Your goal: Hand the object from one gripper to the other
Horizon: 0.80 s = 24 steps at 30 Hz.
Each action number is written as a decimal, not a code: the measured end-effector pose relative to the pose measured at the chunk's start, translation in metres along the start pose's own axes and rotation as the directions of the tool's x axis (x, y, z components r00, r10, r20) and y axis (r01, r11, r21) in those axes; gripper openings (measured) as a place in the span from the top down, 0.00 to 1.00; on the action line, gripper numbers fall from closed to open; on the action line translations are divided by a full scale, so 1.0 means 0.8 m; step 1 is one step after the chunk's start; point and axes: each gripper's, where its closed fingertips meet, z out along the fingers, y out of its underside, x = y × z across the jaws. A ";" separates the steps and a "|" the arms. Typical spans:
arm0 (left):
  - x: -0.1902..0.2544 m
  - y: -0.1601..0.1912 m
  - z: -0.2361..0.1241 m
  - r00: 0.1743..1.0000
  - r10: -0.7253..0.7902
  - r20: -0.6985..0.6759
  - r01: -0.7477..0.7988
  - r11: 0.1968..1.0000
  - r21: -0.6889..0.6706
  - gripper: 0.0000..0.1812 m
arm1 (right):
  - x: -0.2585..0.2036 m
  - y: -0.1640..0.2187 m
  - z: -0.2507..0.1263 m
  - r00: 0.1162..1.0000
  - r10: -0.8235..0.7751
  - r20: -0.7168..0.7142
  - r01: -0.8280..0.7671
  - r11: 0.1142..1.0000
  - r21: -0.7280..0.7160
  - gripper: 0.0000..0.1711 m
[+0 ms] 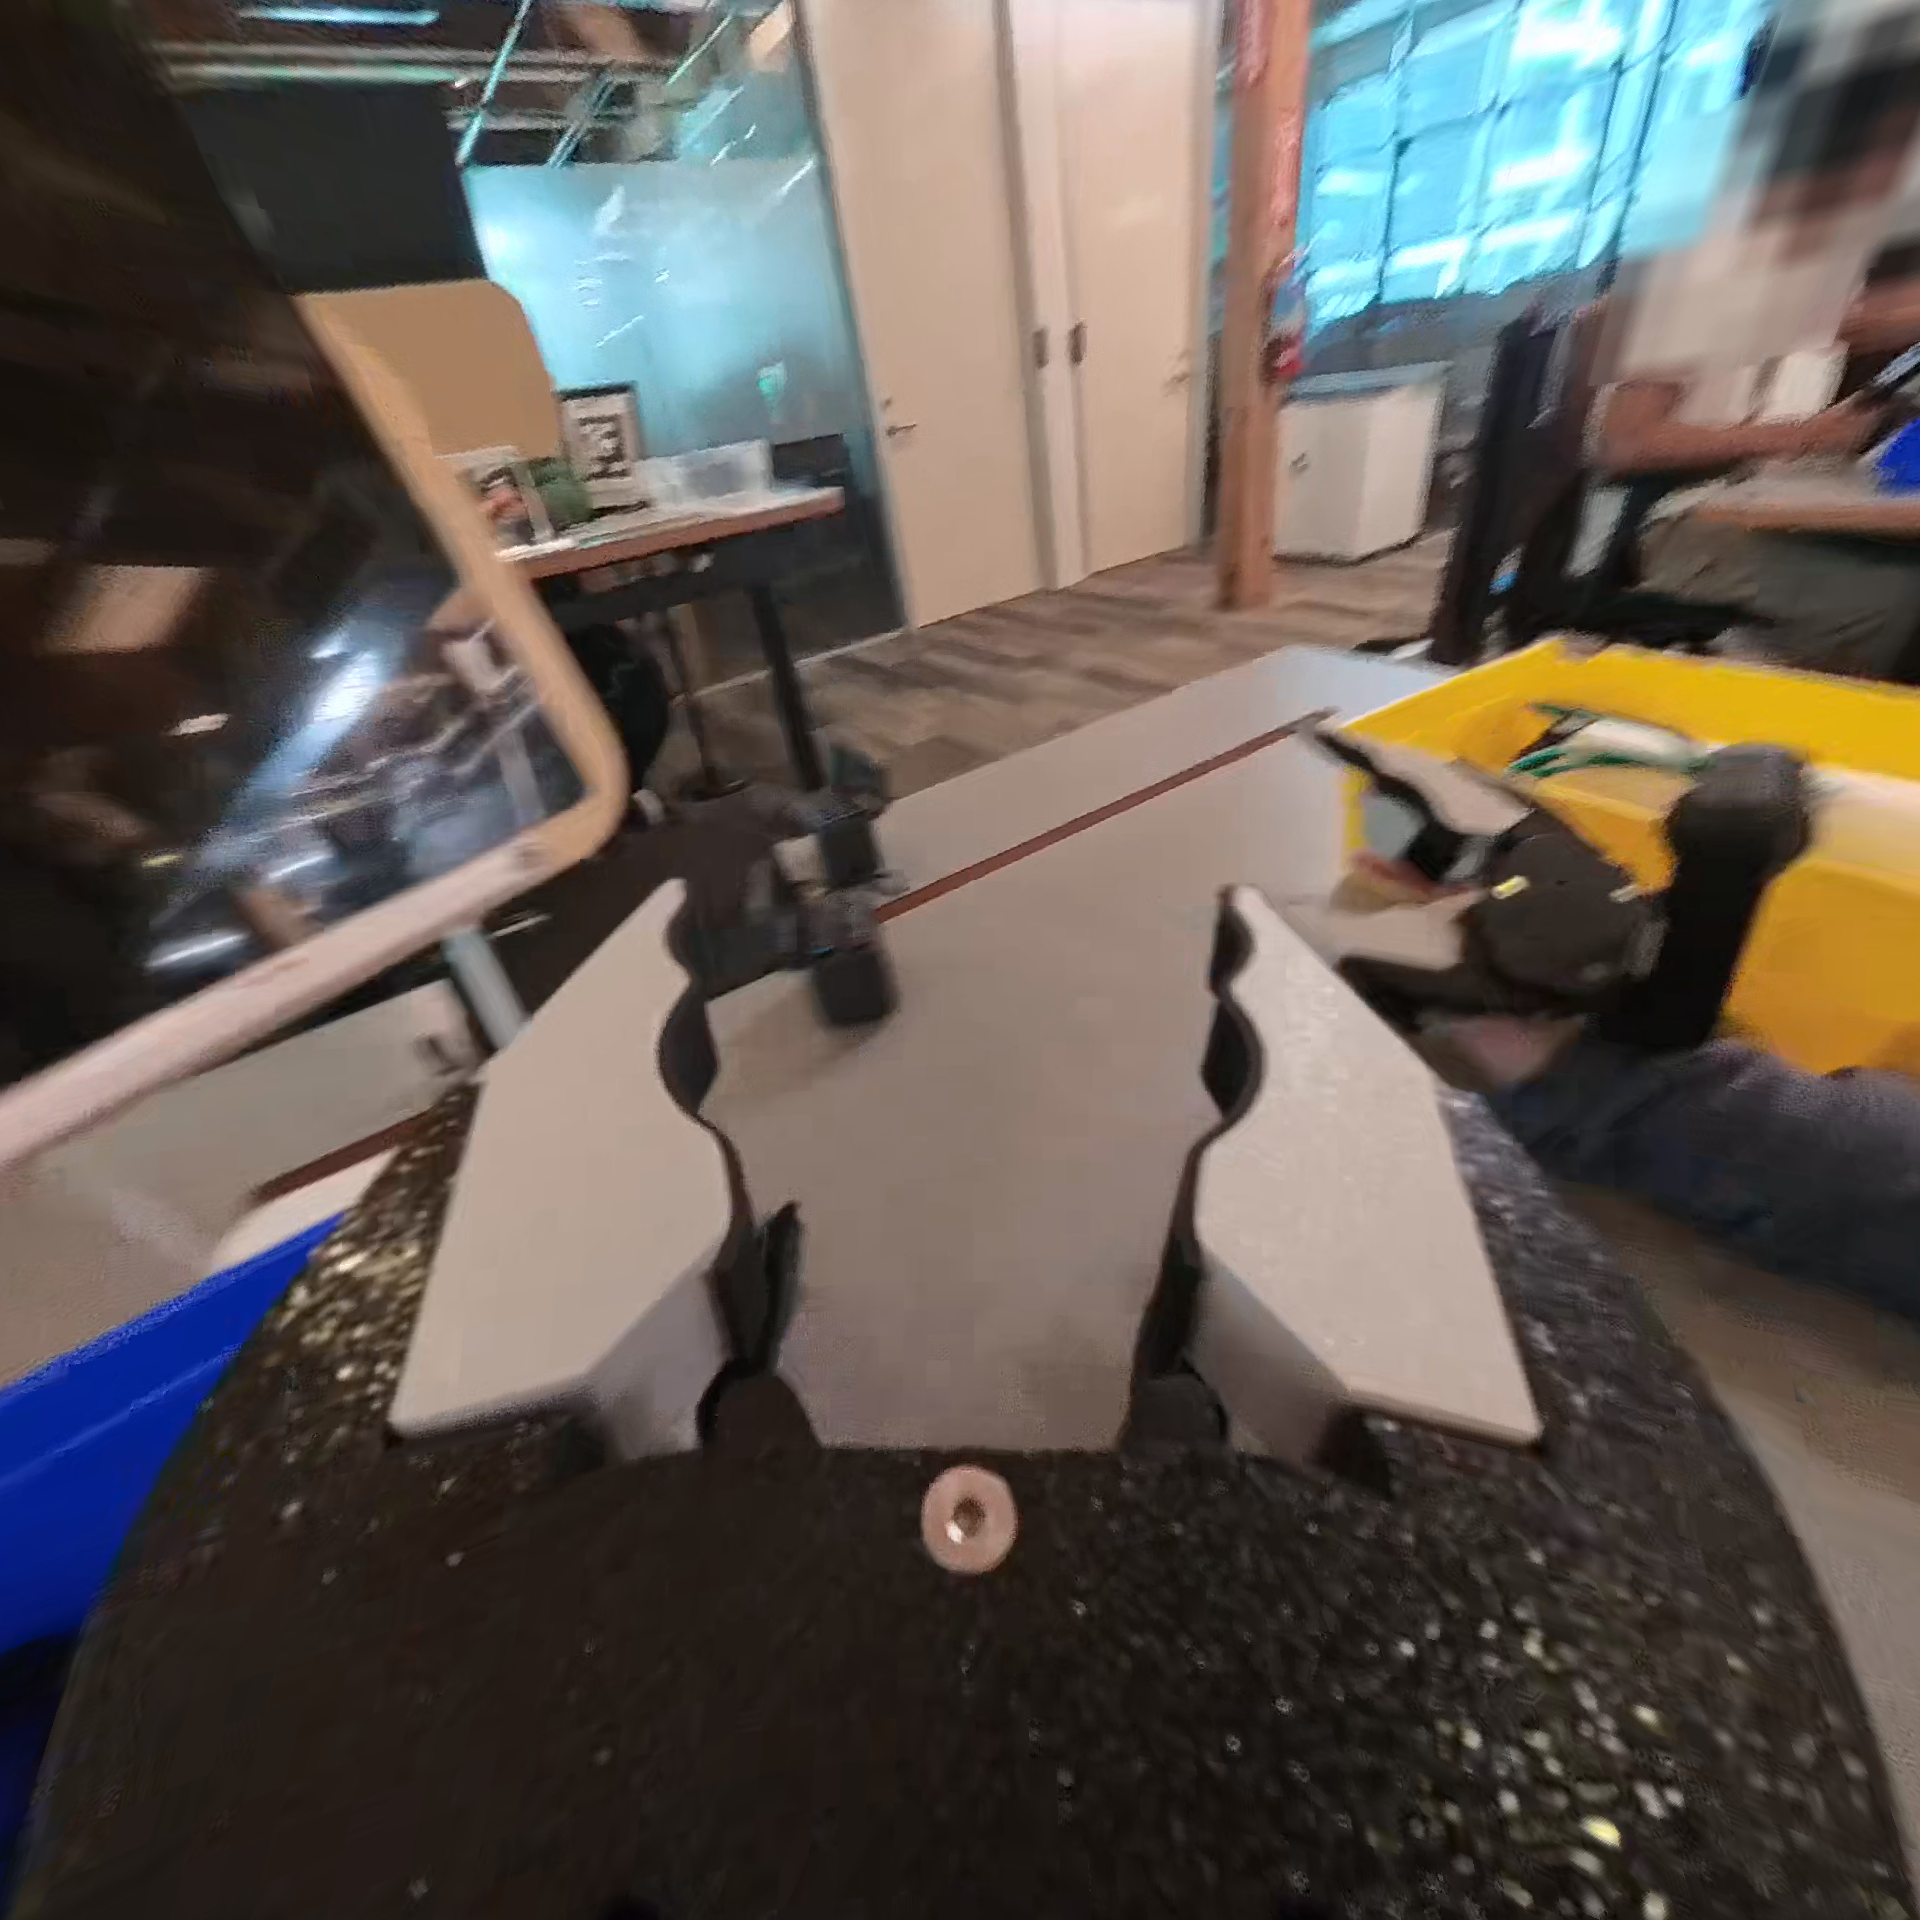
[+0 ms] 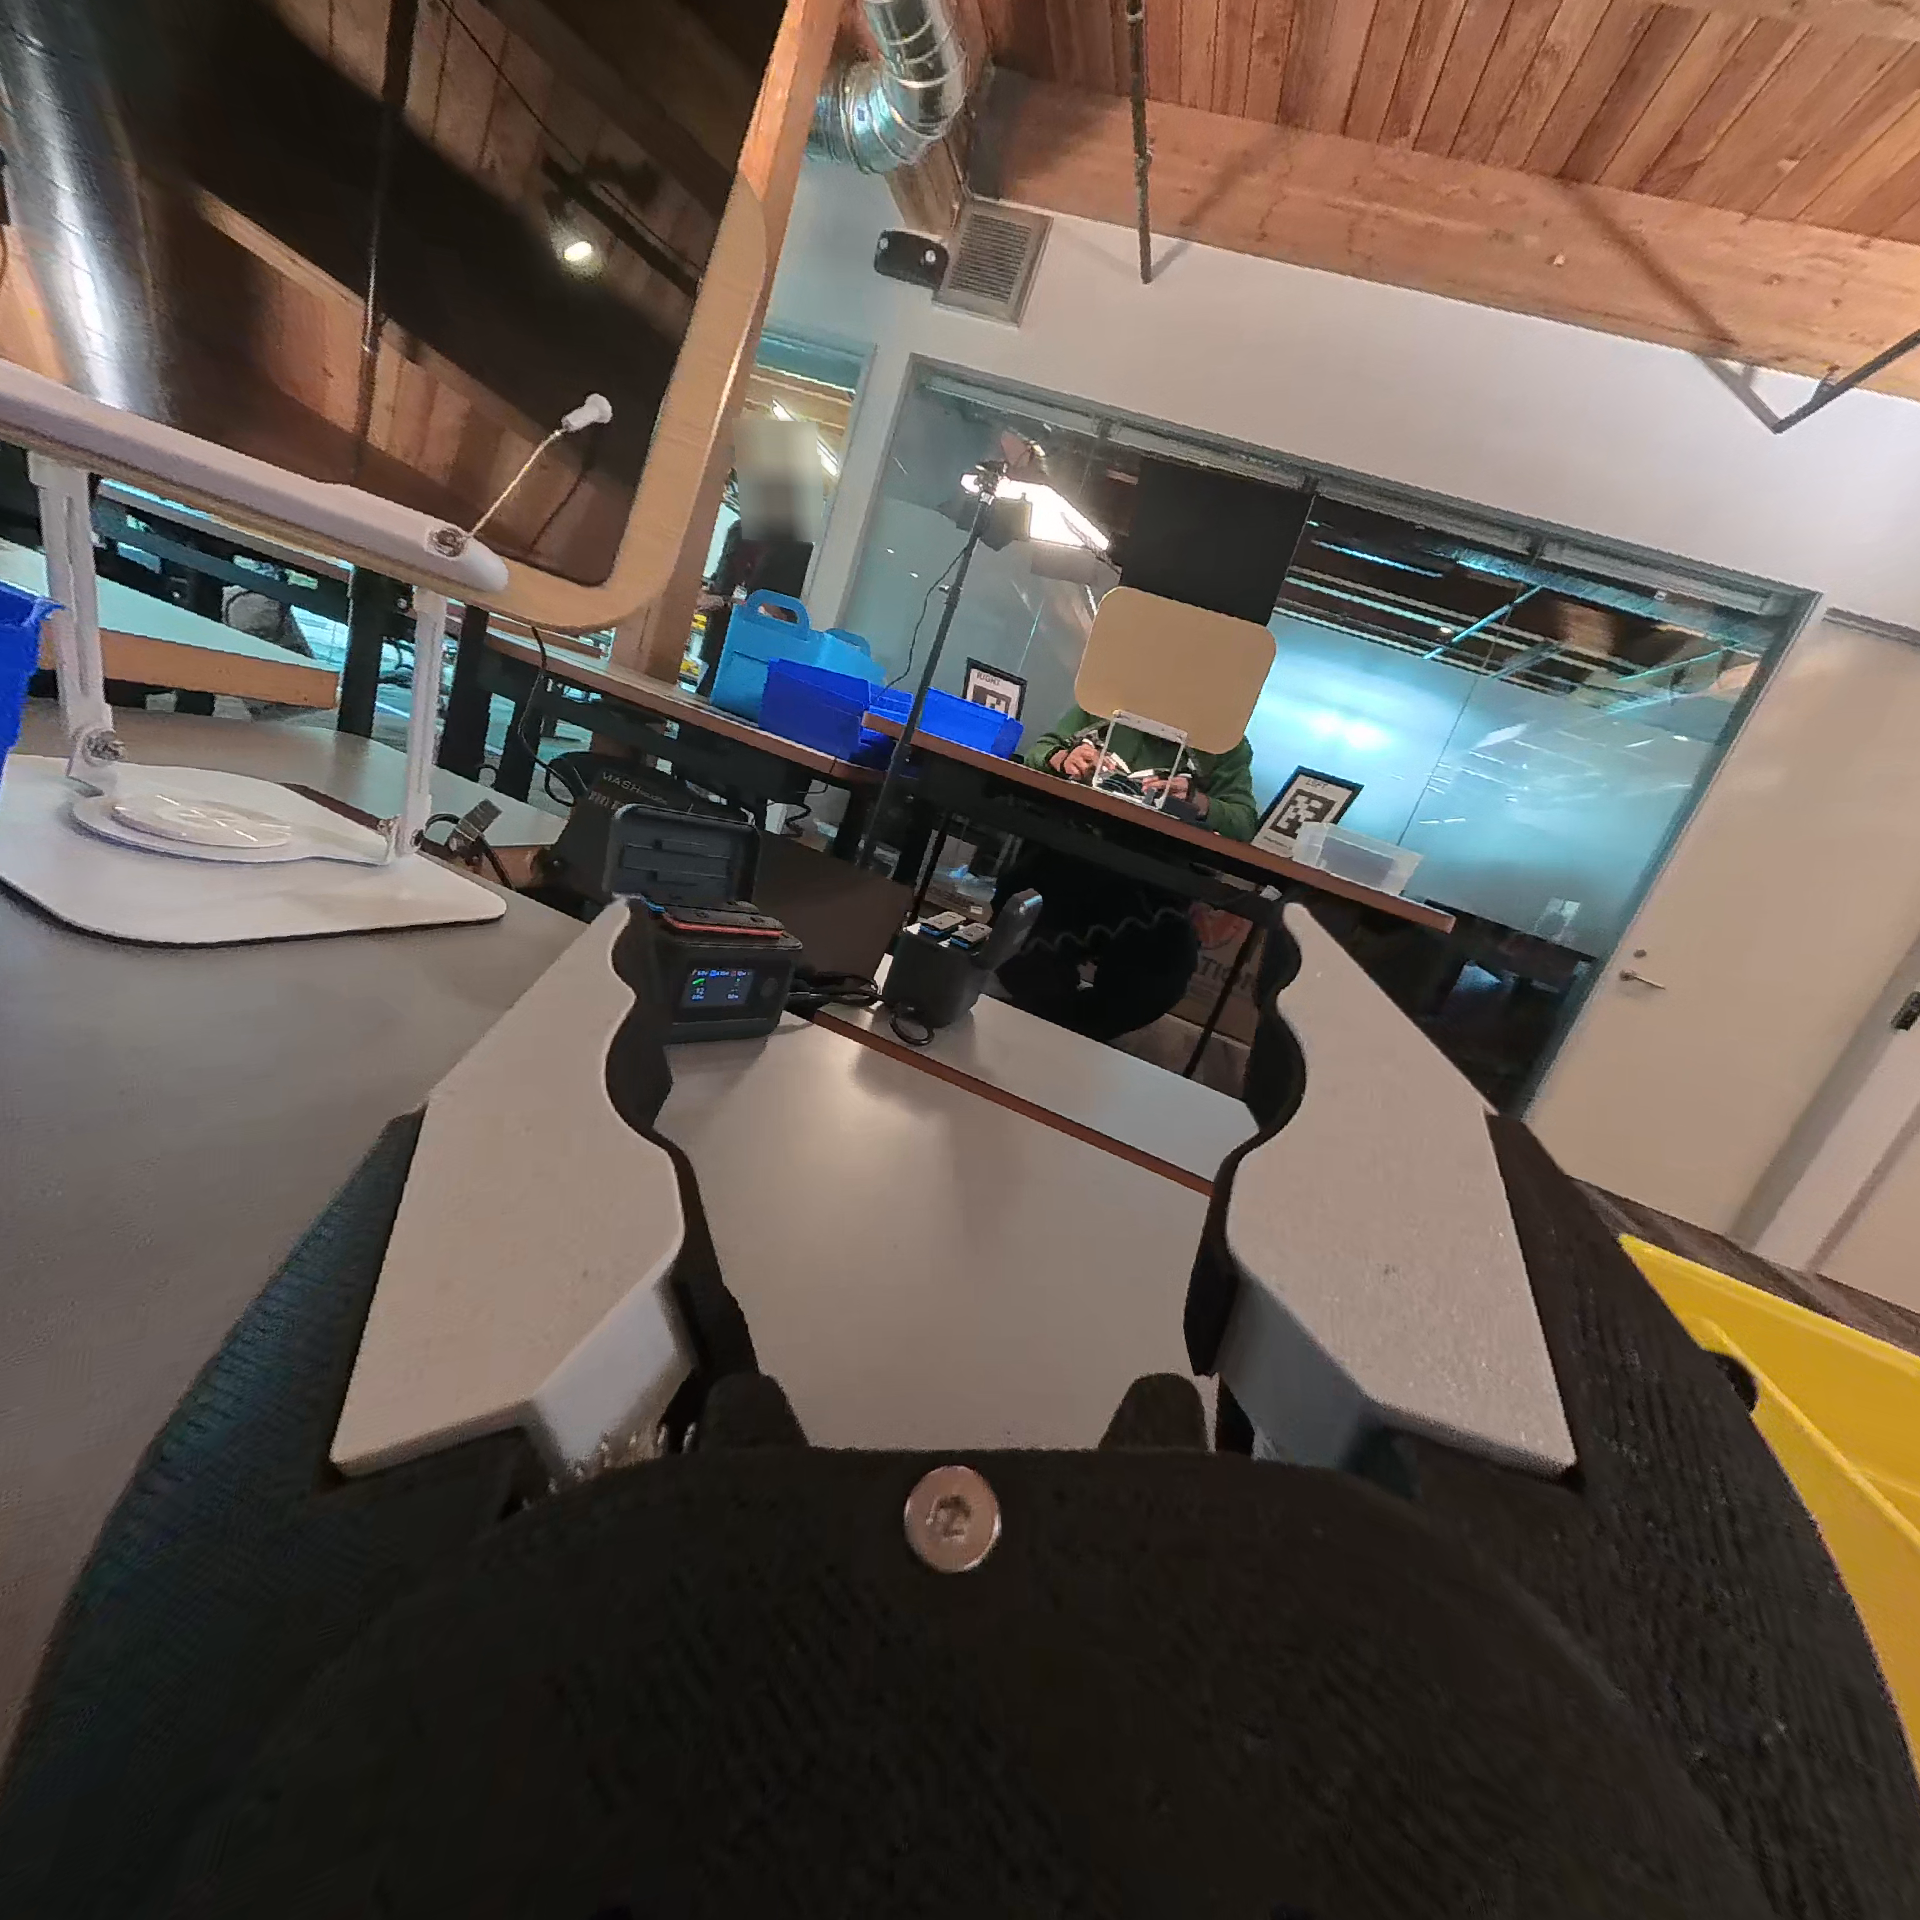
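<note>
My left gripper point(image 1: 956, 904) is open and empty, low over the grey table point(image 1: 977, 1143). My right gripper point(image 2: 956, 925) is also open and empty above the same table. In the left wrist view the right gripper point(image 1: 1371, 852) shows at the right, in front of a yellow bin point(image 1: 1849, 935), with its jaws apart. A white and green item point(image 1: 1600, 743) lies in that bin. Neither gripper holds any object.
Black charger boxes point(image 2: 727, 977) with cables stand at the table's far edge, also in the left wrist view point(image 1: 831, 904). A wood-framed mirror on a white stand point(image 2: 239, 873) is at the left. A blue bin point(image 1: 104, 1403) sits left. A blue sleeve point(image 1: 1714, 1143) rests on the table.
</note>
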 end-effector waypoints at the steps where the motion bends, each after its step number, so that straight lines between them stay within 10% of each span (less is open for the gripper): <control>1: -0.028 0.004 -0.015 0.999 0.043 0.028 -0.042 0.998 -0.049 0.58 | 0.000 0.000 0.000 1.000 0.006 0.000 -0.006 1.000 0.000 0.34; 3: -0.101 0.021 -0.041 0.987 0.102 0.123 -0.079 0.982 -0.174 0.76 | 0.000 0.001 0.001 1.000 0.017 0.000 -0.017 1.000 -0.003 0.34; 8: -0.230 0.135 -0.069 0.953 -0.130 0.273 0.269 0.776 -0.571 0.76 | -0.011 0.004 0.005 0.999 0.018 0.036 -0.018 1.000 -0.013 0.34; 16: -0.242 0.265 -0.066 0.897 -0.278 0.343 0.432 0.389 -0.813 0.78 | -0.009 0.010 0.004 0.999 0.037 0.040 -0.035 0.999 -0.032 0.34; 24: -0.207 0.269 -0.079 0.914 -0.328 0.238 0.341 0.306 -0.889 0.70 | -0.010 0.014 0.006 0.997 0.060 0.050 -0.058 0.997 -0.041 0.34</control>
